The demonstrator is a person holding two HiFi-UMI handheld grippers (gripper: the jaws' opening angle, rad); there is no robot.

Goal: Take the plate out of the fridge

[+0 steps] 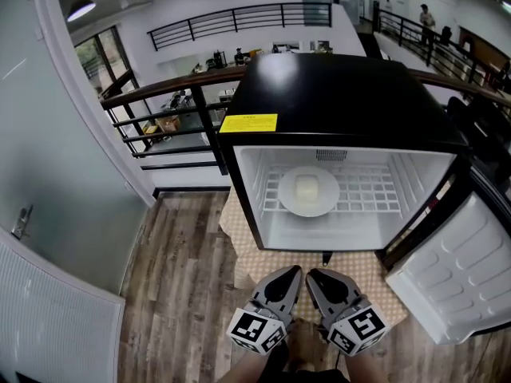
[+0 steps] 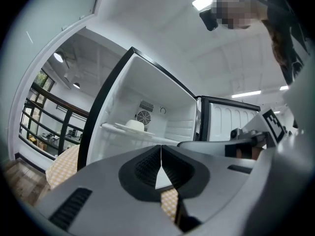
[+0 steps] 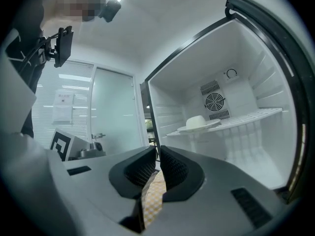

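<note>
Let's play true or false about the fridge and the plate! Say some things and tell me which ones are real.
1. The fridge has its door open. True.
2. The plate is on the floor. False: it sits on the wire shelf inside the fridge.
3. A white lump lies on the plate. True.
4. Both grippers are inside the fridge. False: the left gripper and the right gripper are outside, in front of it, side by side, with their fingers together and holding nothing.
5. The top of the fridge is black. True.
</note>
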